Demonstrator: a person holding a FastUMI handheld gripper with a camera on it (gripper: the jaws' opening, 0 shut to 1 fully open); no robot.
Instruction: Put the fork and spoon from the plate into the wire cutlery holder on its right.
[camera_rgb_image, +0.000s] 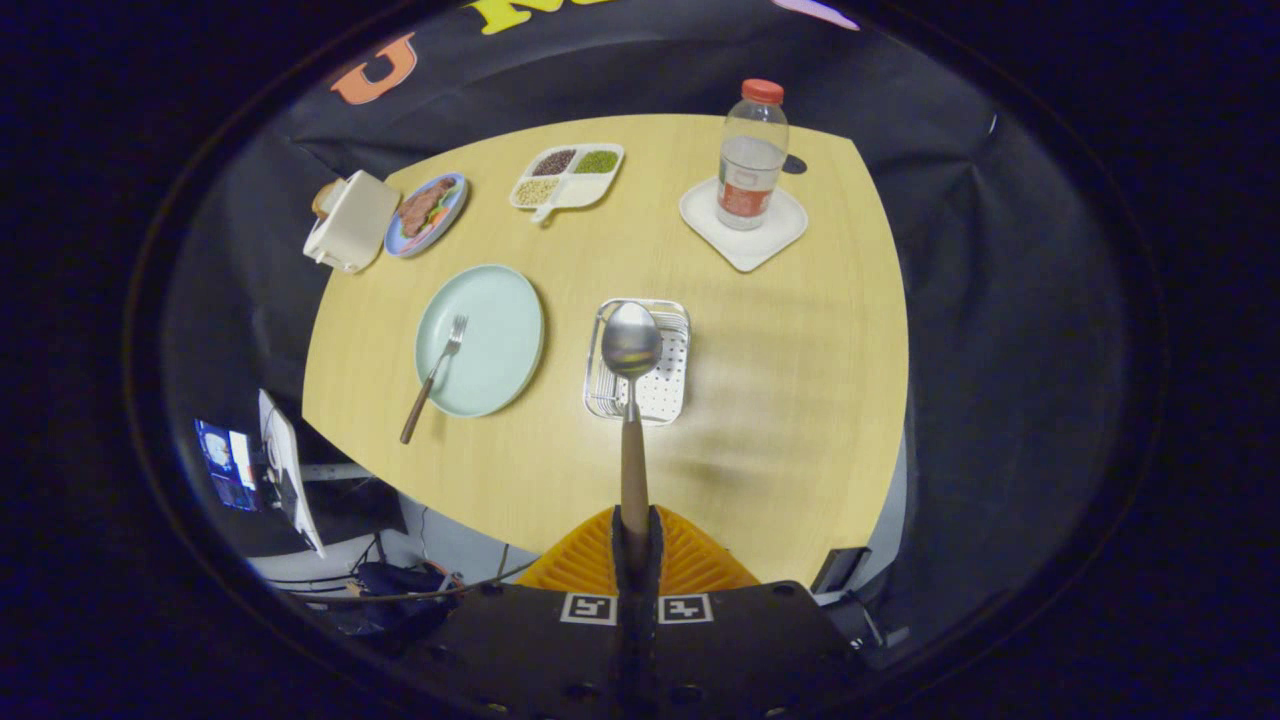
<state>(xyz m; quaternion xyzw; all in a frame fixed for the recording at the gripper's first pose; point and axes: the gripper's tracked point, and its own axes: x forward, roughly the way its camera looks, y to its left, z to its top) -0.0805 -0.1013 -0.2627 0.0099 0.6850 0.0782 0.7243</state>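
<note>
My gripper (634, 540) is shut on the wooden handle of a spoon (631, 345), which points straight ahead from the fingers. The spoon's metal bowl hangs high above the wire cutlery holder (668, 385), a small square metal basket with a perforated white floor on the wooden table. Left of the holder lies a pale green plate (495, 335). A fork (433, 376) with a wooden handle rests on it, tines toward the plate's middle and handle sticking out over the near rim.
Beyond the holder, a water bottle (751, 155) stands on a white square coaster (744, 225). A divided dish of grains (566, 176), a plate of food (428, 212) and a white box (351, 222) sit at the far left. The table's near edge (560, 545) curves below the fingers.
</note>
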